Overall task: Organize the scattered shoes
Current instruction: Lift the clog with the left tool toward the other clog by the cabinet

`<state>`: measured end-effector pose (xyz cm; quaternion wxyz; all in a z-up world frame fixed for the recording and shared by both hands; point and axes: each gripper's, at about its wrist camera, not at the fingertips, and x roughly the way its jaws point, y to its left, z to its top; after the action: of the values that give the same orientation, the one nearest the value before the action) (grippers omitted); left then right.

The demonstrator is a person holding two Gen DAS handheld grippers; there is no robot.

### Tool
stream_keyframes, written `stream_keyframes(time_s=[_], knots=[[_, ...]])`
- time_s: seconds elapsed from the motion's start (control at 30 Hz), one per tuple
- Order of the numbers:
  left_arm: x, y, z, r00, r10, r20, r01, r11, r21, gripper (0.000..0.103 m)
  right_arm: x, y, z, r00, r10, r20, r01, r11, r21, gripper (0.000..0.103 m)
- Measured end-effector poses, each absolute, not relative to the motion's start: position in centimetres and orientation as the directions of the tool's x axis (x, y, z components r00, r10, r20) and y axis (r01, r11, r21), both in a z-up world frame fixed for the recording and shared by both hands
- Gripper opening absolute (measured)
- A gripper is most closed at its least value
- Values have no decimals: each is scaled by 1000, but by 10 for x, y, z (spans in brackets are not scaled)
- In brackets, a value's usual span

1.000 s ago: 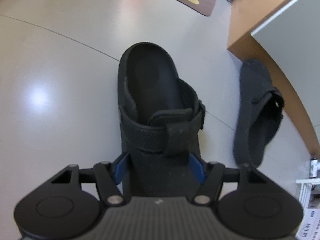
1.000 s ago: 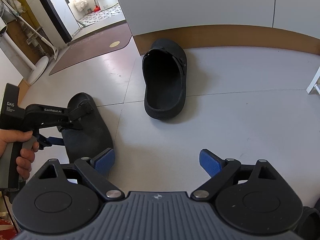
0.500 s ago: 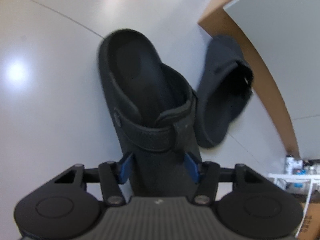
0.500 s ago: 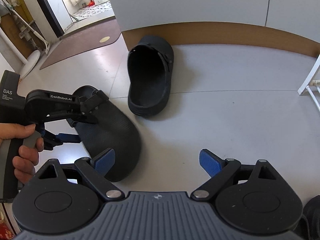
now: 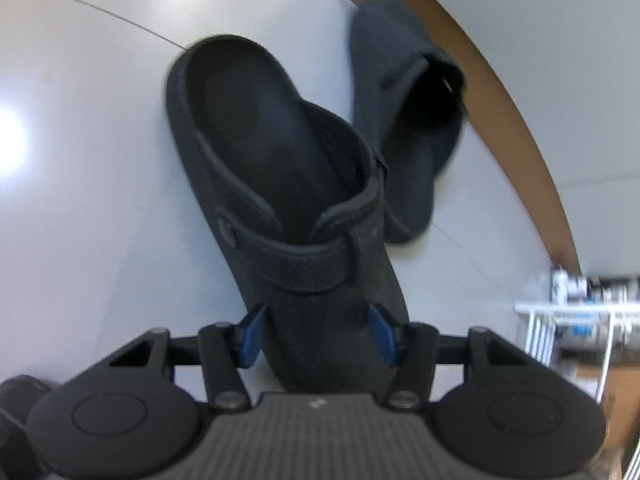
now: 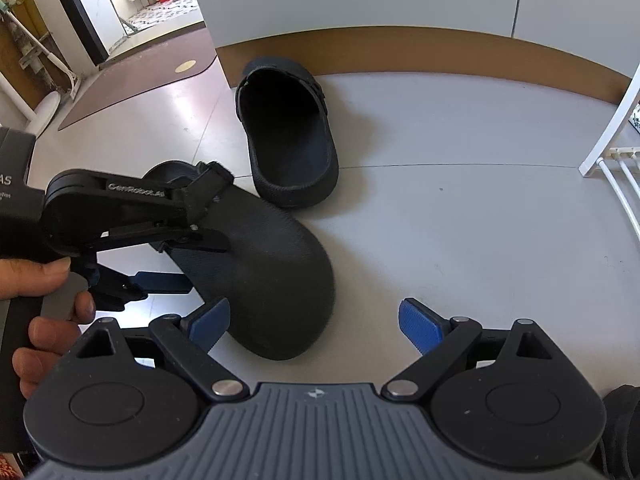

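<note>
My left gripper [image 5: 316, 328] grips the toe end of a black clog [image 5: 280, 160], its blue pads pressing on both sides while the jaws are closing further. In the right wrist view this held clog [image 6: 272, 264] hangs tilted in the left gripper [image 6: 192, 260], which a hand holds at the left. A second black clog [image 6: 288, 136] lies on the floor just beyond it, toe against the cabinet's brown plinth; it shows as the second clog [image 5: 408, 120] to the right of the held one. My right gripper [image 6: 314, 320] is open and holds nothing, the held clog's toe close to its left finger.
A white cabinet with a brown plinth [image 6: 400, 44] runs along the back. A brown mat [image 6: 140, 80] lies by the doorway at the left. A white rack [image 6: 612, 140] stands at the right edge. Another dark shoe-like thing [image 6: 620, 420] sits at the bottom right.
The left gripper has brought the clog across the floor to just beside the second clog, and its jaws have narrowed on the toe. The right gripper has barely shifted.
</note>
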<state>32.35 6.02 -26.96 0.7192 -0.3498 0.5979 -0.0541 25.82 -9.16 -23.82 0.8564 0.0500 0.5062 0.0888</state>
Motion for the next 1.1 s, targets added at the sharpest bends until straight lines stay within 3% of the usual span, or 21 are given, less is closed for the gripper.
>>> stream_keyframes(time_s=[0.07, 0.13, 0.27, 0.4, 0.7, 1.1], knots=[[322, 53, -274, 235, -554, -799, -300, 741, -601, 42, 258, -95, -240, 469, 194, -862, -94, 981, 170, 95], [319, 51, -272, 220, -556, -801, -274, 753, -598, 42, 258, -98, -242, 468, 191, -863, -93, 982, 167, 95], [316, 56, -258, 231, -518, -824, -237, 791, -564, 61, 263, -102, -246, 468, 186, -864, -95, 983, 160, 95], [316, 72, -241, 271, -516, -813, -216, 790, -574, 68, 265, -102, -248, 467, 193, -863, -115, 981, 158, 95], [306, 92, -220, 337, -458, -822, -185, 824, -535, 74, 273, -89, -242, 486, 236, -842, -291, 952, 99, 95], [284, 117, -201, 481, -421, -769, -179, 811, -556, 77, 287, -82, -245, 404, 357, -842, -443, 882, 161, 95]])
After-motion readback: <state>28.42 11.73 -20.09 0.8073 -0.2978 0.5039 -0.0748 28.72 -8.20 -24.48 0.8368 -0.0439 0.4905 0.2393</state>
